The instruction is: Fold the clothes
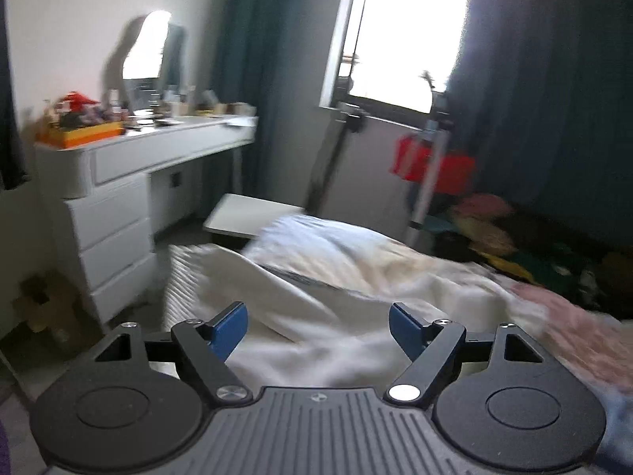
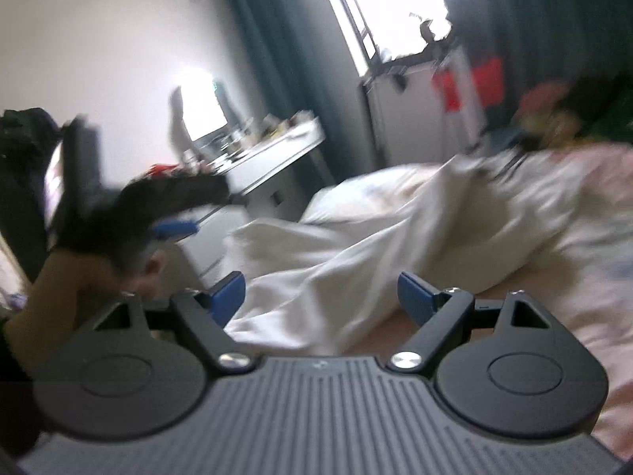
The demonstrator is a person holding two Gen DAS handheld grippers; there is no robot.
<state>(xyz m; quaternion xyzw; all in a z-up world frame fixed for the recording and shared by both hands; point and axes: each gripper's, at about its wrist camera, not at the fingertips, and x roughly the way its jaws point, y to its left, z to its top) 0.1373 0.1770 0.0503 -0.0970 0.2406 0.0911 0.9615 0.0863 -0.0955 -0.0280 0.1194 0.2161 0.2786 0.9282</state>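
A crumpled white garment (image 1: 336, 289) lies loose on the bed, just ahead of my left gripper (image 1: 318, 328), which is open with nothing between its blue pads. The right wrist view shows the same white garment (image 2: 356, 245) spread in front of my right gripper (image 2: 320, 297), also open and empty, above the cloth's near edge. At the left of that view, blurred, a person's arm (image 2: 51, 289) holds the left gripper, of which one blue pad (image 2: 174, 228) shows. Both views are motion-blurred.
A white dresser (image 1: 118, 166) with a mirror and clutter stands at the left, a low white stool (image 1: 245, 213) beside the bed. Pink bedding (image 1: 585, 336) lies at the right. Colourful clothes (image 1: 494, 229) and a red item on a stand (image 1: 435, 166) sit under the window.
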